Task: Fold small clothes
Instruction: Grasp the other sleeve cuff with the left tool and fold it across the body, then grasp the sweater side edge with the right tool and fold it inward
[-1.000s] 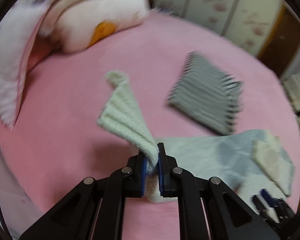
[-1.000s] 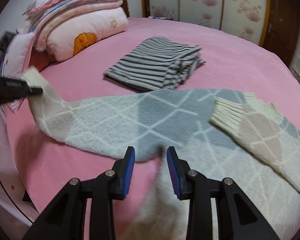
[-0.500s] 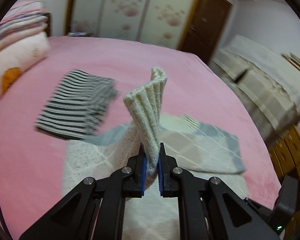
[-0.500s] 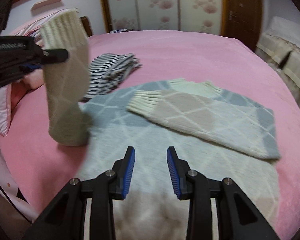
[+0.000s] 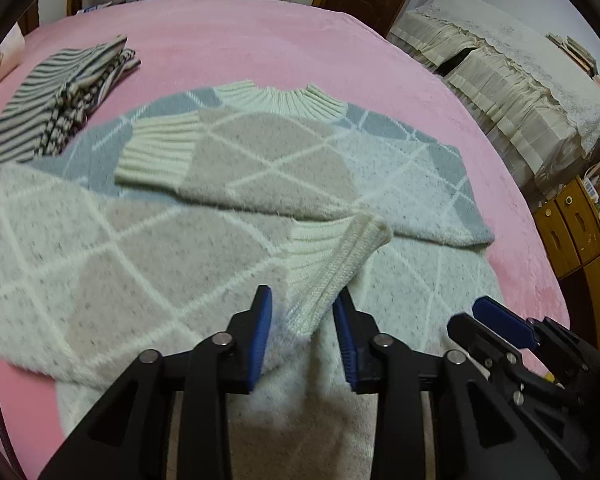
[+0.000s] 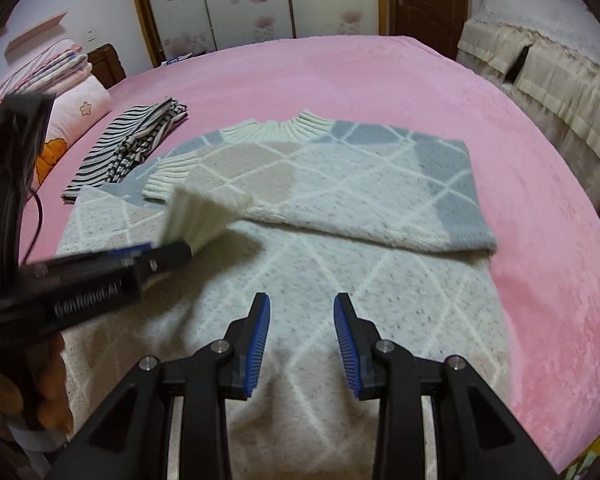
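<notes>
Your left gripper (image 5: 302, 334) is standing partly open, its jaws having just been opening, and the ribbed cuff (image 5: 332, 264) of the near sleeve is lying between the blue pads with neither pad seeming to press on it, though motion blur makes the right-hand pad's contact hard to judge. You are letting that sleeve go across the body of the sweater (image 5: 420, 184), its long axis running from the sweater's left side toward the middle. The other sleeve (image 5: 236, 164) is already lying folded across the chest, just beyond, with its cuff pointing the opposite way.

Your right gripper (image 6: 302, 334) is hovering partly open over the sweater's lower hem area, holding nothing. In my judgement the coming move is folding the hem up toward the collar (image 5: 284, 100), so the fabric lies directly below and ahead of both grippers, and the right one is the nearer to that hem.

The sweater is lying spread on the pink bed (image 5: 240, 32). A folded striped garment (image 5: 56, 96) is resting beside it. No containers are in view.
</notes>
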Demonstrator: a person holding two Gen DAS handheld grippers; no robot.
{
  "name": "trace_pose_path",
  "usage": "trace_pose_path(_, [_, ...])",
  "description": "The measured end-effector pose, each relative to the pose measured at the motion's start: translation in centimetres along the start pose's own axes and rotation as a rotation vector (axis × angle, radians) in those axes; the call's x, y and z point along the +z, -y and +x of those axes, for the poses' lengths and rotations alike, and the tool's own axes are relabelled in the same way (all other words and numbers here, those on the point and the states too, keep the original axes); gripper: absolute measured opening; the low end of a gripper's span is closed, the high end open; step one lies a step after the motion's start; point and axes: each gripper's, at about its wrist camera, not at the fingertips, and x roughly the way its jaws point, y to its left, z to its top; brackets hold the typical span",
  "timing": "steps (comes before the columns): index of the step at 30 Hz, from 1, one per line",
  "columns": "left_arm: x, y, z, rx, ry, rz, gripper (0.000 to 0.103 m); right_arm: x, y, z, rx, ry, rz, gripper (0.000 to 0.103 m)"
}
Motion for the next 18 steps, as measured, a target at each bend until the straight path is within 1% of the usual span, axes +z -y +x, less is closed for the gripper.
trace_pose_path(1, [-0.2,-0.1,-0.1,-0.009,0.004,-0.008,0.038,0.0,0.1,0.1,0.002,0.0,0.004,0.034])
trace_pose_path(3, [-0.8,-0.6,-1.0,-0.028,0.024,-0.031,0.056,0.1,0.1,0.3,0.011,-0.003,0.007,0.034])
trace_pose_path(5, [-1.1,-0.9,-1.8,-0.048,0.046,-0.052,0.063,0.2,0.0,0.4,0.021,-0.003,0.008,0.034])
trace_pose_path(7, [-1.3,-1.3,-2.8,-0.058,0.056,-0.063,0.063,0.4,-0.1,0.5,0.03,-0.002,0.009,0.034])
trace_pose_path(9, [-1.8,-2.1,-3.9,-0.041,0.077,-0.074,0.063,0.7,-0.2,0.5,0.048,-0.002,0.019,0.034])
trace_pose_path(11, [-2.5,-3.2,-5.1,0.009,0.112,-0.086,0.063,0.9,-0.2,0.6,0.074,-0.003,0.033,0.034])
trace_pose_path(13, [-3.2,-4.7,-6.1,0.079,0.143,-0.104,0.063,1.2,-0.3,0.9,0.102,-0.011,0.042,0.034])
trace_pose_path(14, [-3.7,-5.6,-6.7,0.12,0.157,-0.114,0.063,1.2,-0.4,1.1,0.108,-0.016,0.042,0.036])
trace_pose_path(15, [-4.0,-6.5,-7.1,0.153,0.166,-0.122,0.063,1.3,-0.5,1.4,0.111,-0.022,0.039,0.04])
trace_pose_path(17, [-4.9,-8.2,-7.8,0.214,0.184,-0.14,0.063,1.4,-0.7,2.0,0.112,-0.029,0.034,0.044])
trace_pose_path(18, [-5.2,-8.9,-8.1,0.236,0.188,-0.149,0.063,1.6,-0.8,2.5,0.117,-0.038,0.034,0.044])
